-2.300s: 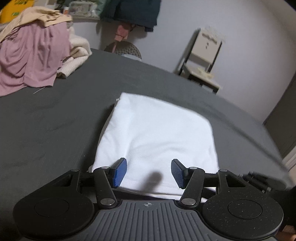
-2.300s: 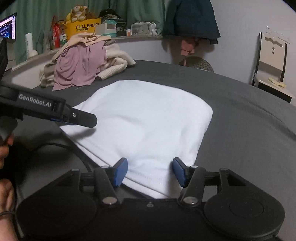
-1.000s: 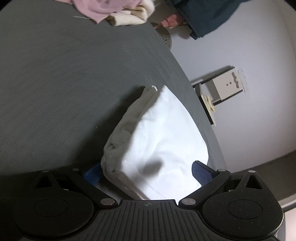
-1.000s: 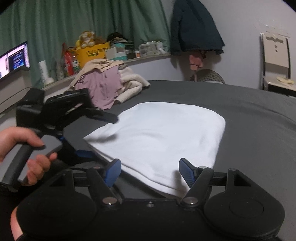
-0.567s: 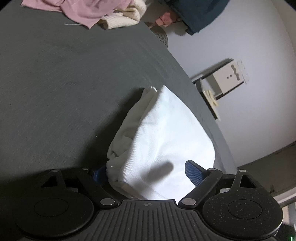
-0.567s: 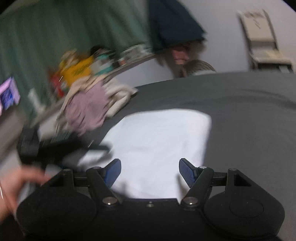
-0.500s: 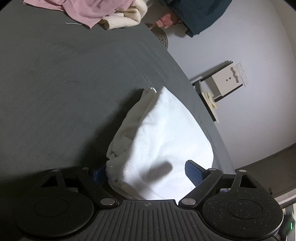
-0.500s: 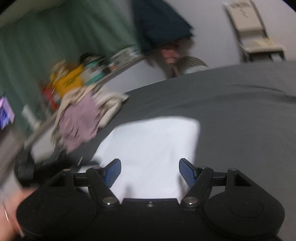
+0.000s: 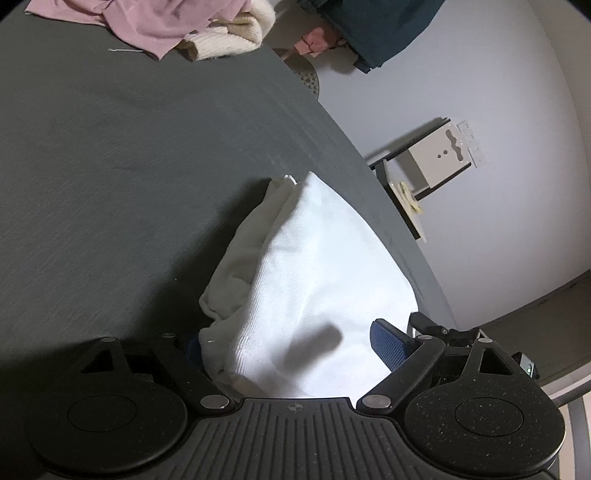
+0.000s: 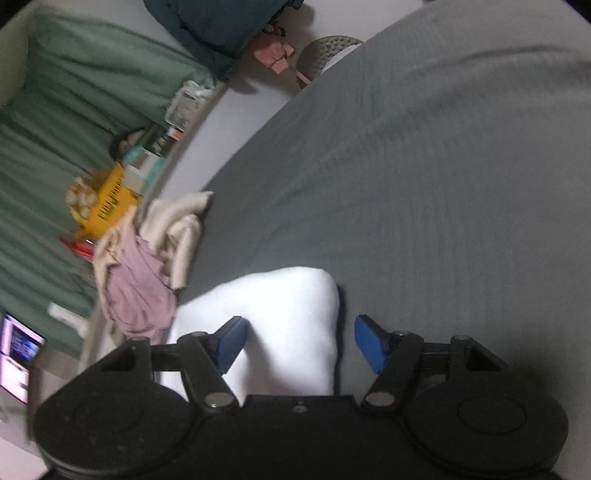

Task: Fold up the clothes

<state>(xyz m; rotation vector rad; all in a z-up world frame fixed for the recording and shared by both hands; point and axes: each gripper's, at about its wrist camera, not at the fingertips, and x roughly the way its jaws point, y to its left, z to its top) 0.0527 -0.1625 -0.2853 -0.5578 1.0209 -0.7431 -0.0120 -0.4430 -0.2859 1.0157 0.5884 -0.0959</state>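
The folded white garment (image 9: 314, 288) lies on the dark grey bed (image 9: 129, 166), near its edge by the wall. The left gripper (image 9: 288, 345) straddles the garment's near end, fingers spread wide around the thick fold; whether the pads press it I cannot tell. The right gripper (image 10: 299, 341) comes in at the far corner, fingers closing, cloth between them but not yet pinched. A pile of pink and cream clothes (image 9: 177, 26) sits well apart.

the folded cloth (image 9: 317, 280) lies on the bed (image 9: 129, 166). far behind the folded cloth, a pile of clothes (image 9: 177, 26) sits at the bed's edge. a chair (image 9: 424, 170) stands beside the bed, right of the folded cloth.
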